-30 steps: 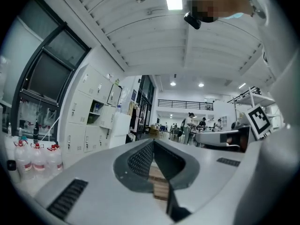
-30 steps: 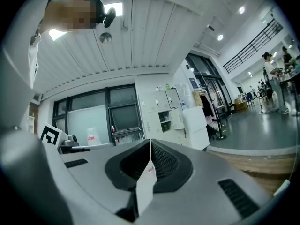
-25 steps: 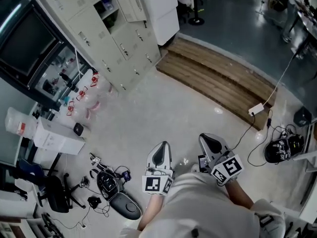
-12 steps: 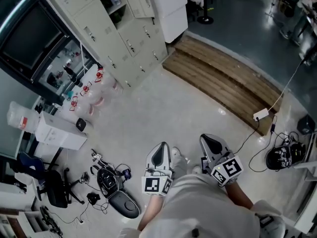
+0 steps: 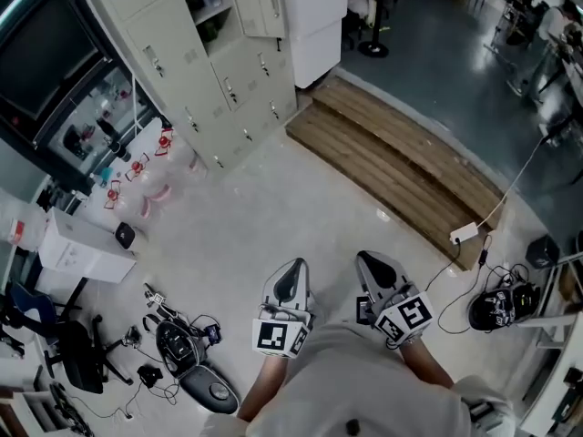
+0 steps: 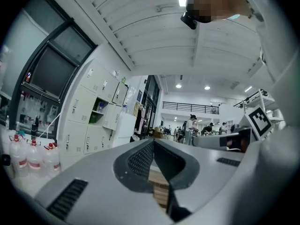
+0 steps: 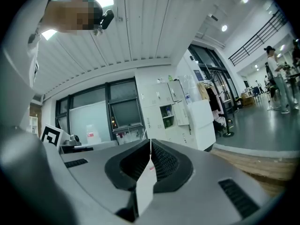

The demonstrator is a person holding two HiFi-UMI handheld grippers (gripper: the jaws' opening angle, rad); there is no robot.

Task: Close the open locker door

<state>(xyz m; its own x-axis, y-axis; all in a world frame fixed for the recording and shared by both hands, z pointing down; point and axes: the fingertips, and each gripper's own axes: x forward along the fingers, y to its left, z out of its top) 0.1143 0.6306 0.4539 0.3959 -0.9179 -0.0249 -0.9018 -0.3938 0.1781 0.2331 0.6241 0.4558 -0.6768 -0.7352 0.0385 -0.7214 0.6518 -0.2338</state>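
Beige metal locker door (image 5: 260, 3) ajar; probably light, stiff. Push at free edge. Grey left gripper (image 5: 291, 280), grey right gripper (image 5: 380, 269) pressed together, empty.

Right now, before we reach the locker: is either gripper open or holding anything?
Left gripper: closed, nothing held.
Right gripper: closed, nothing held.

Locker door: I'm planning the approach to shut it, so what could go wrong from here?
1. The open locker door is far off; the tangled cables on the floor might trip the walk.
2. Bottles stand by the foot of the lockers and could get knocked.
3. The wooden step lies near the route.
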